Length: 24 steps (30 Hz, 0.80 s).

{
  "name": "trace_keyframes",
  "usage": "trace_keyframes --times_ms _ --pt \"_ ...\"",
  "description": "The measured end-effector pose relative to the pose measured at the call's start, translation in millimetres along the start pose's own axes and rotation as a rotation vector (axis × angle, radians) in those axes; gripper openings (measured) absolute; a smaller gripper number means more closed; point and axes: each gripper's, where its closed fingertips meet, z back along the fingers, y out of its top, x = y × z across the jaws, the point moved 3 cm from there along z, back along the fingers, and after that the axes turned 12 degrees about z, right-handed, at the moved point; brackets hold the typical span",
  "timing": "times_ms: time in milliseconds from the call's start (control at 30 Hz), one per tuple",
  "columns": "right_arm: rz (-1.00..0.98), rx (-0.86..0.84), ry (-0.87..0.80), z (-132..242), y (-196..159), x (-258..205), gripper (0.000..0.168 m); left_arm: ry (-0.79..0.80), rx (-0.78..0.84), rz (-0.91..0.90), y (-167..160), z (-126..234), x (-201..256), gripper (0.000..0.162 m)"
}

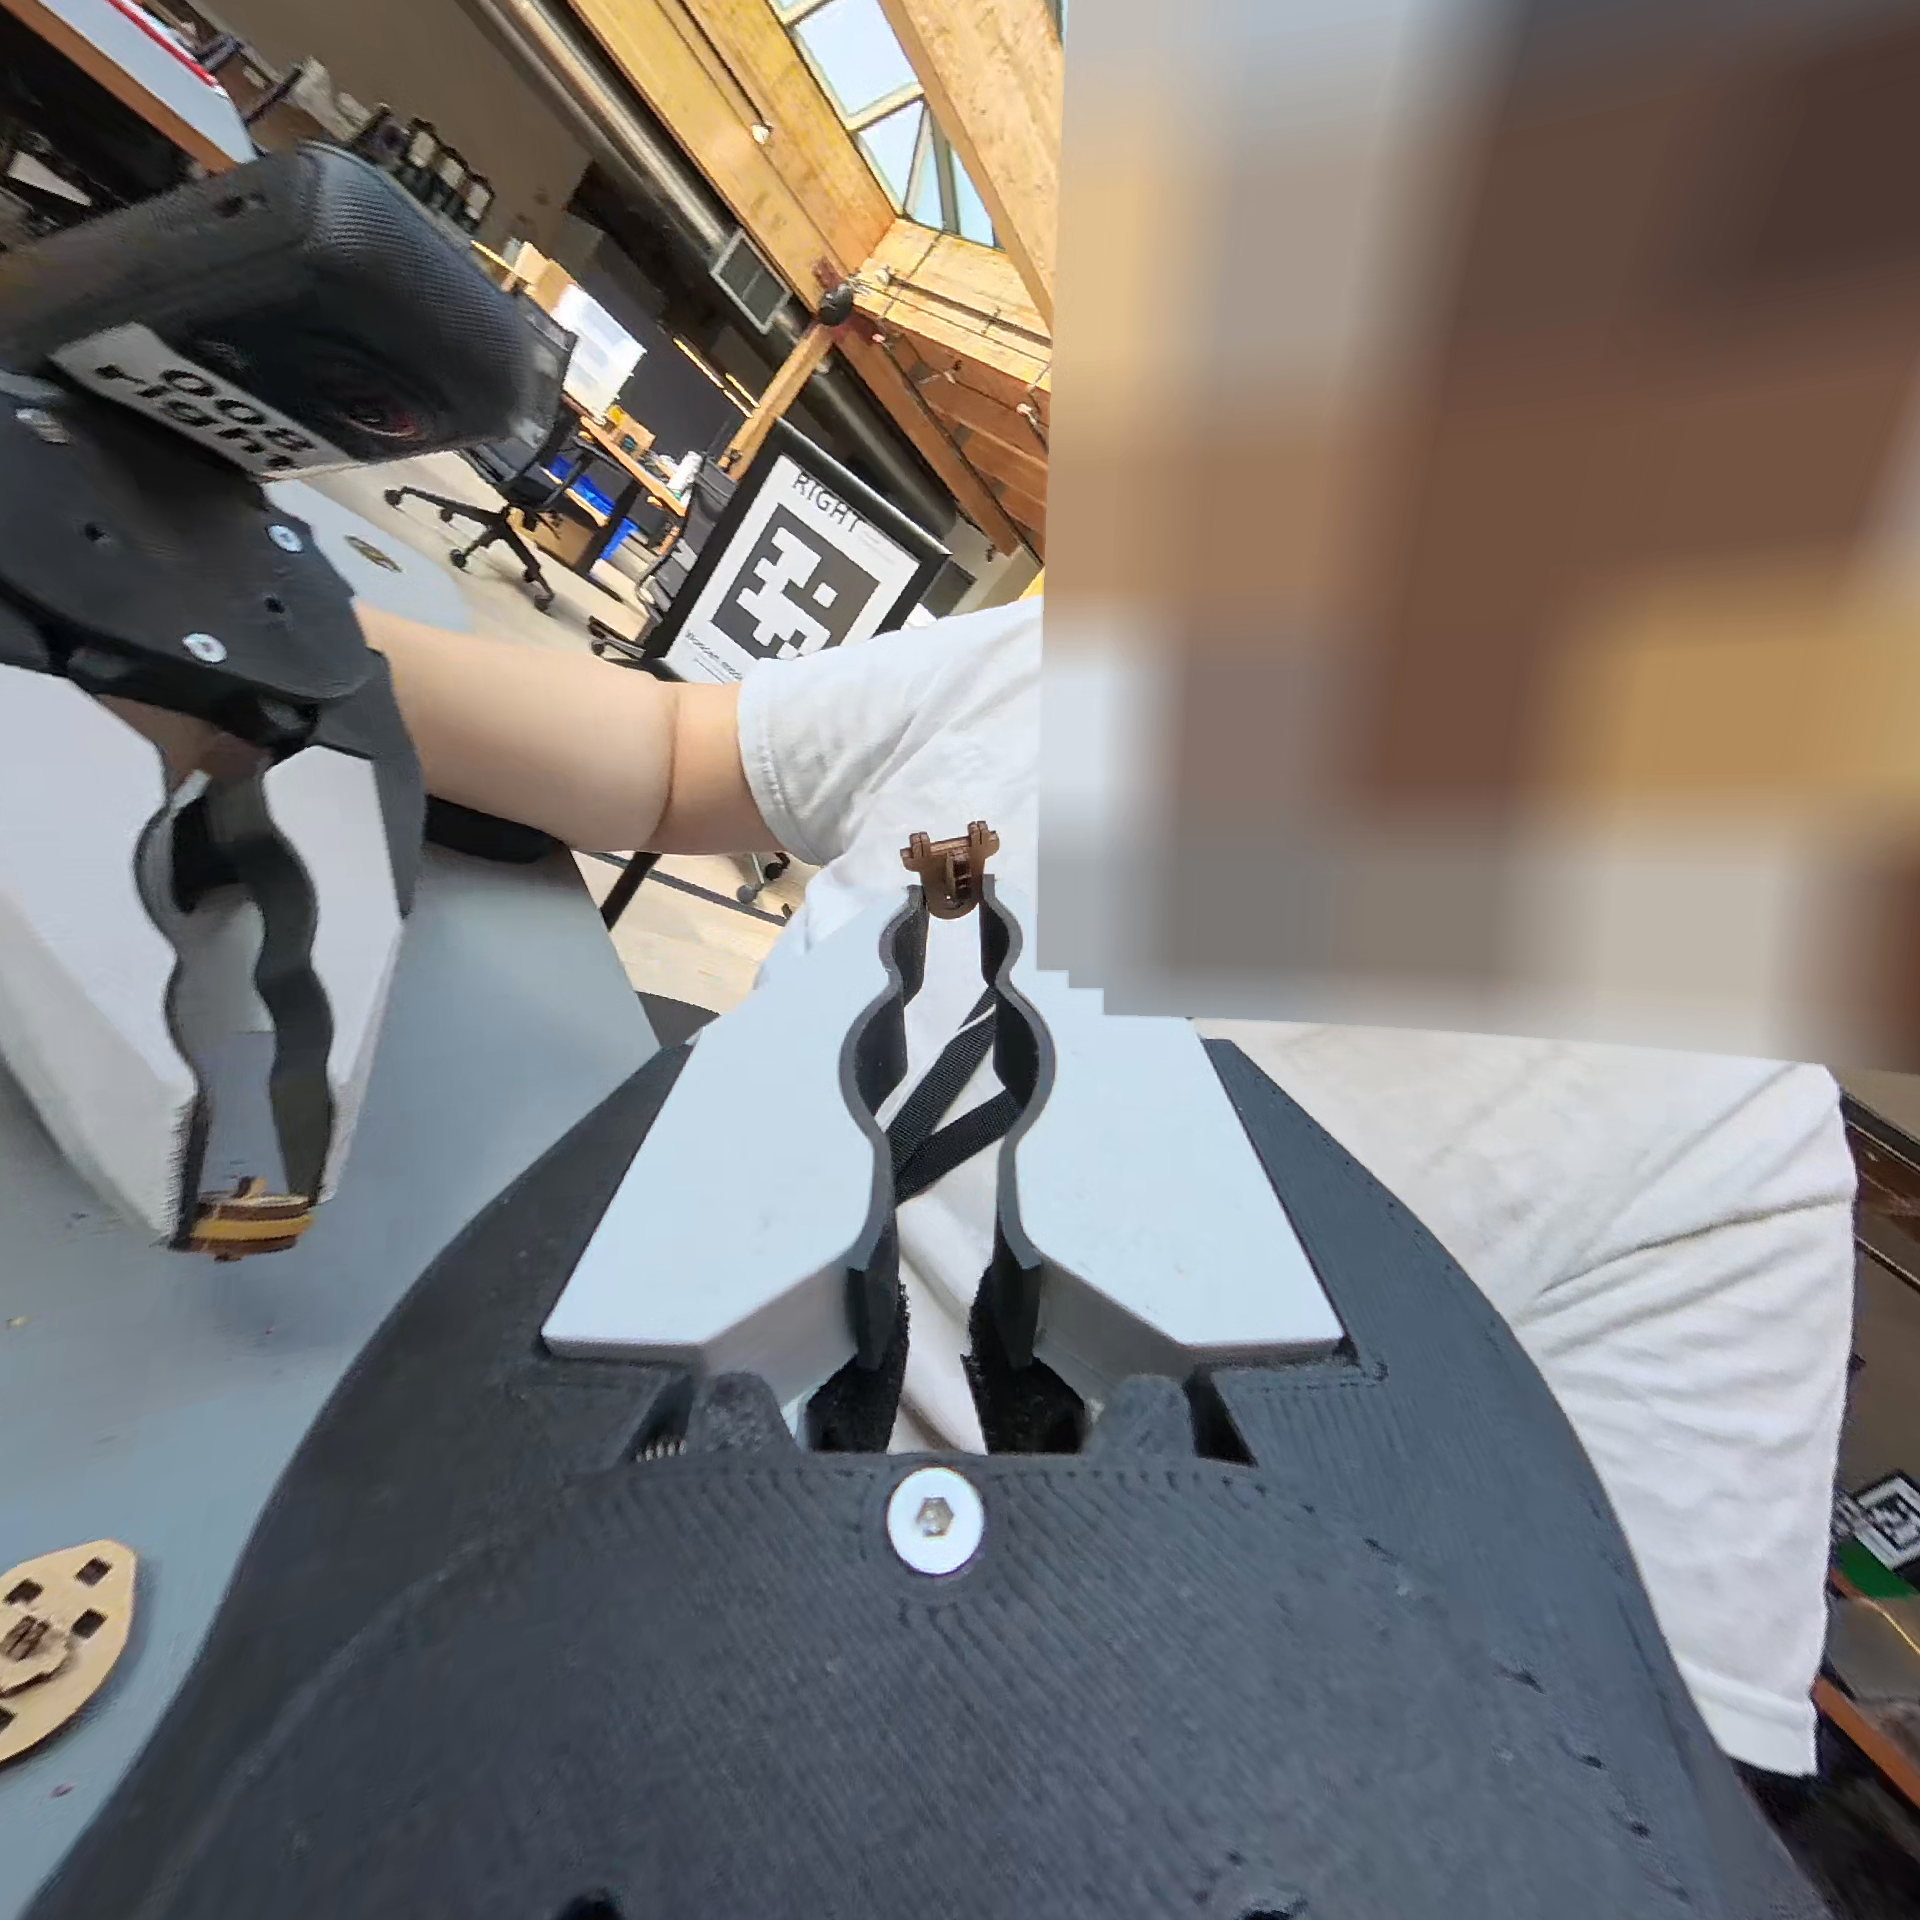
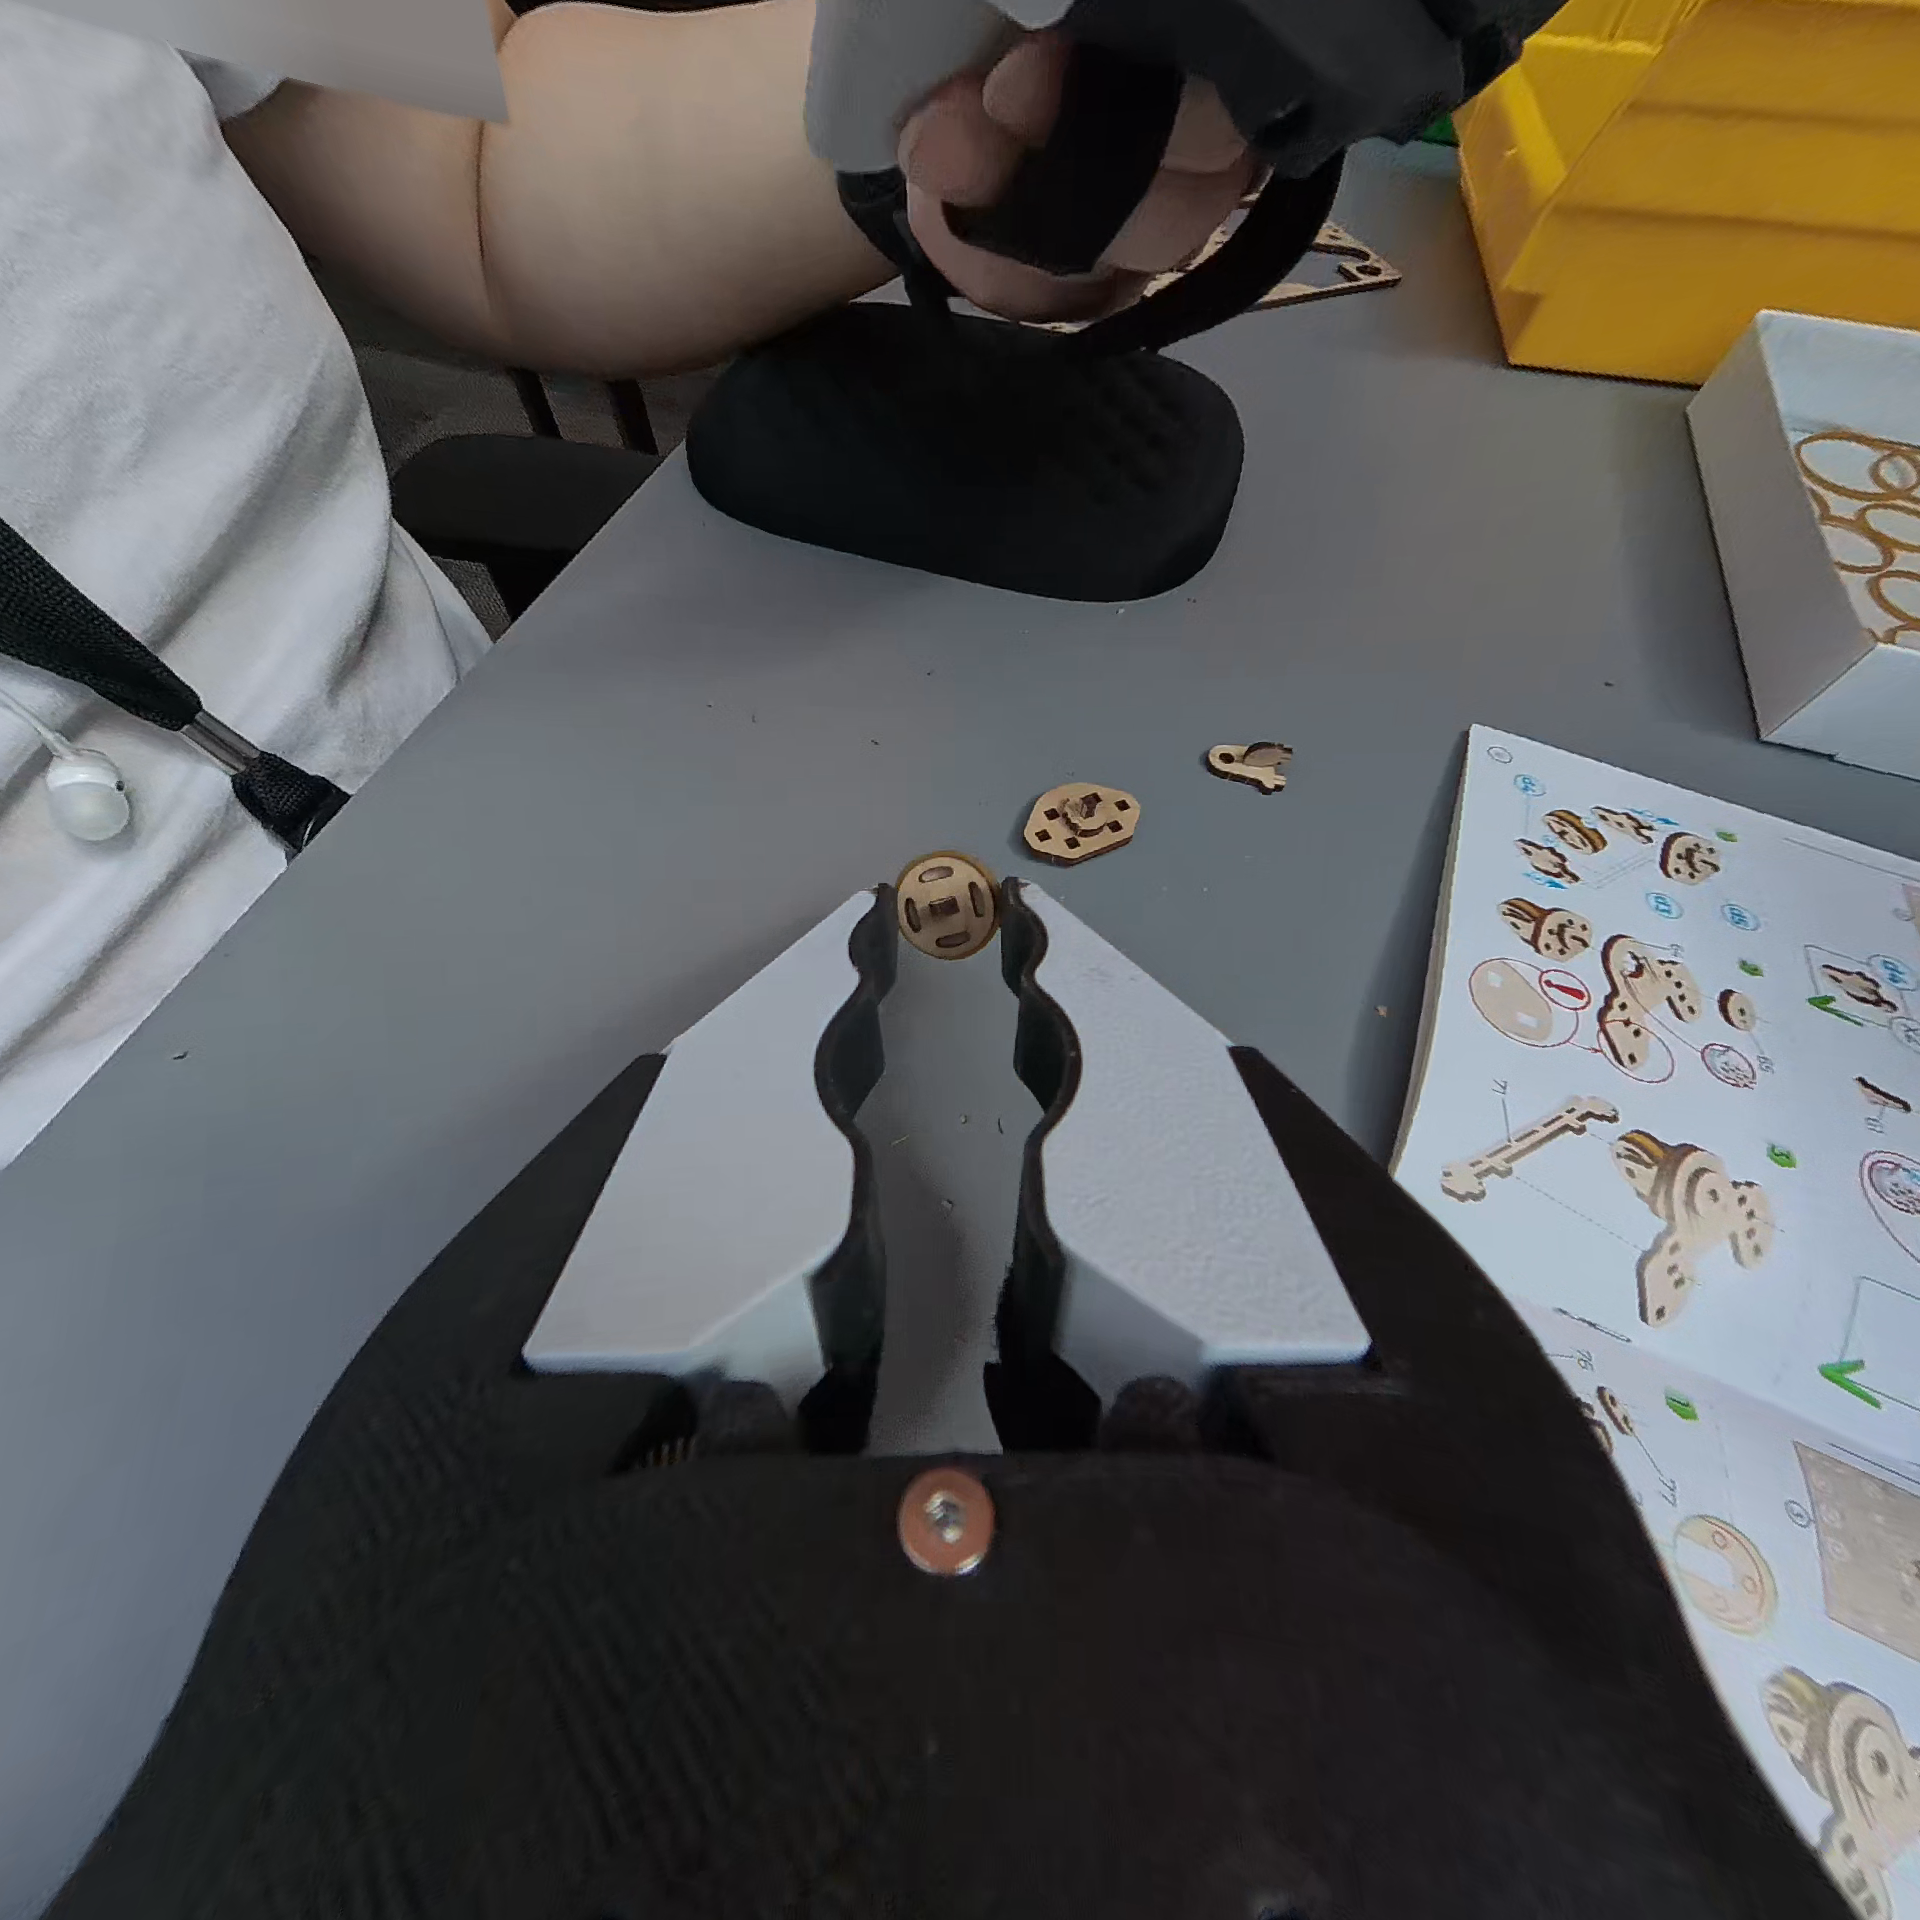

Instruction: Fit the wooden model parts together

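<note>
Two sets of tongs, each w/ a wood part pinched at the tips. Left tongs (image 1: pixel 951 896) are raised off the grey counter (image 1: pixel 208 1382) toward the person's white shirt (image 1: pixel 1455 1299), closed narrow on a small dark-brown connector piece (image 1: pixel 948 868); only the left wrist view shows this piece. Right tongs (image 2: pixel 948 914) grip a round slotted disc (image 2: pixel 947 918) by its edges, low over the counter; in the left view the same disc (image 1: pixel 249 1218) shows edge-on. Right view alone shows an octagonal slotted plate (image 2: pixel 1081 823) just beyond the disc, a small loose part (image 2: pixel 1255 767) farther right, an instruction sheet (image 2: pixel 1621 1039), a white box (image 2: pixel 1787 540), yellow bins (image 2: pixel 1662 177) & a black stand (image 2: pixel 966 468).
</note>
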Motion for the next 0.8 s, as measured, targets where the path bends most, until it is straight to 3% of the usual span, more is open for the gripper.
trace_keyframes --times_ms 267,467,533,667,800 --pt "0.025 -0.14 0.018 -3 -20 -5 0.021 -0.234 -0.064 -0.044 -7 5 30 0.007" --pt "0.0 -0.11 0.018 5 -9 -3 0.034 -0.265 -0.061 -0.031 -5 5 28 0.007" --pt "0.018 -0.012 -0.013 15 19 0 0.033 -0.183 -0.095 0.003 -9 1 16 0.007" --pt "0.21 0.308 -0.001 35 116 -18 0.028 -0.011 -0.211 0.11 -17 -10 -10 0.007" --pt "0.403 0.234 -0.023 30 135 -29 0.028 0.04 -0.295 0.156 -19 -21 -17 0.007"
